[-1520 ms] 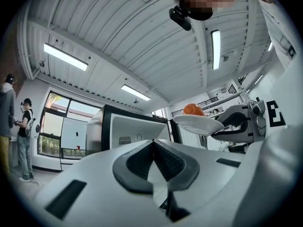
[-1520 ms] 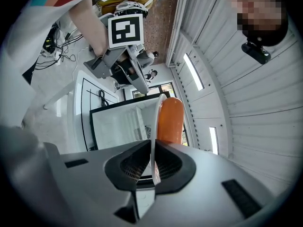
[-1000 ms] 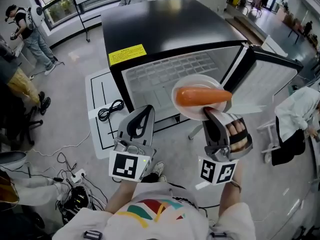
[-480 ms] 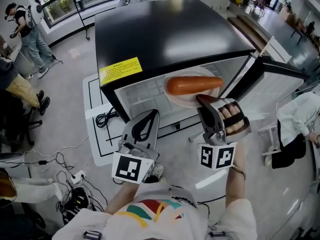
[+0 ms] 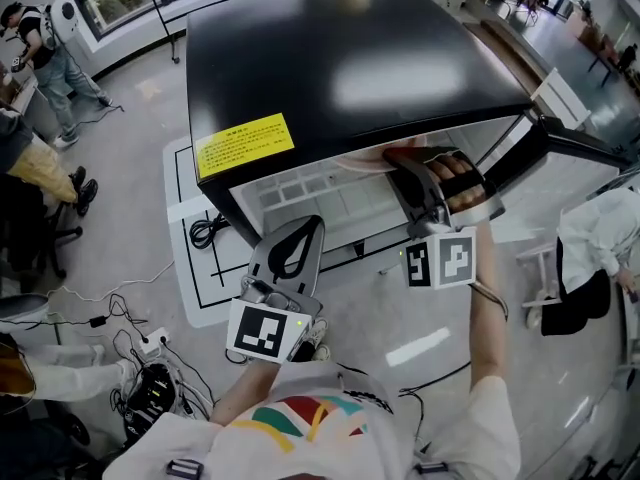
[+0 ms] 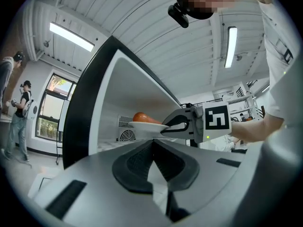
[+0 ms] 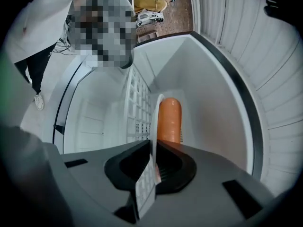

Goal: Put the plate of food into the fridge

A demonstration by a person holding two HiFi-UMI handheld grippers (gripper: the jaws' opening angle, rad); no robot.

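From the head view, my right gripper (image 5: 415, 173) reaches through the open front of the fridge (image 5: 340, 58), just under its black top, which hides most of what the gripper carries. The door (image 5: 565, 143) stands swung out to that gripper's right. My left gripper (image 5: 300, 233) hangs lower, outside the opening and beside the right one.

In the left gripper view, its jaws are closed together on nothing. Ahead of them the plate (image 6: 147, 123) with the orange food (image 6: 144, 117) sits level inside the white compartment, held at its near rim and clear of the floor beneath.

In the right gripper view, the jaws are clamped on the plate's rim, with the food just beyond them.

I judge the carrying nearly done. Setting the plate down, letting go and pulling out are left.
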